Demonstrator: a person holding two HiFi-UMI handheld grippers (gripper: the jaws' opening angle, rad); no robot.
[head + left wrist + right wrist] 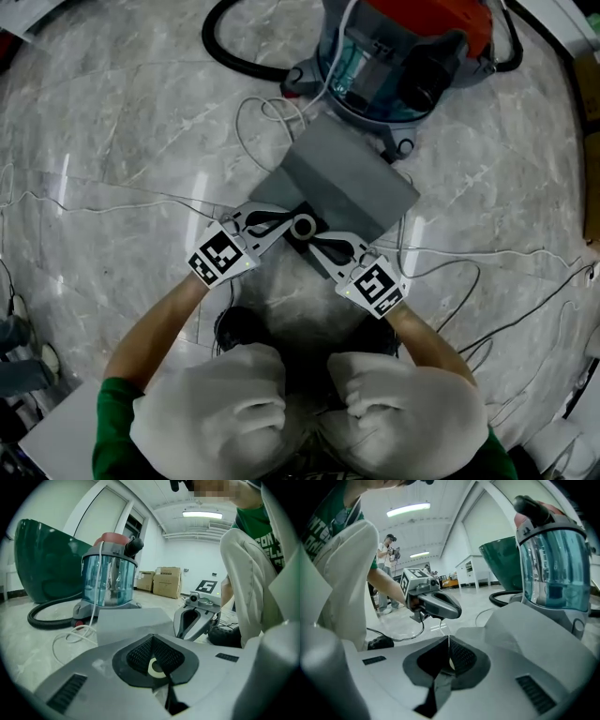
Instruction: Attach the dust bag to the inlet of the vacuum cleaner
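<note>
The grey dust bag (352, 178) lies flat on the marble floor in front of the vacuum cleaner (394, 56), which has a clear blue tank and a red top. At the bag's near end is a black collar with a pale ring (302, 226). My left gripper (286, 222) and right gripper (317, 242) meet at that collar from either side, both shut on it. In the left gripper view the pads (140, 656) pinch the cream ring edge. In the right gripper view a thin edge stands between the closed pads (461, 656). The bag (534, 630) stretches toward the vacuum cleaner (553, 569).
A black hose (225, 52) curls from the vacuum on the left, and a white cable (258, 117) loops beside the bag. Thin wires (487, 272) trail over the floor at right. My knees fill the bottom of the head view. Cardboard boxes (166, 581) stand far back.
</note>
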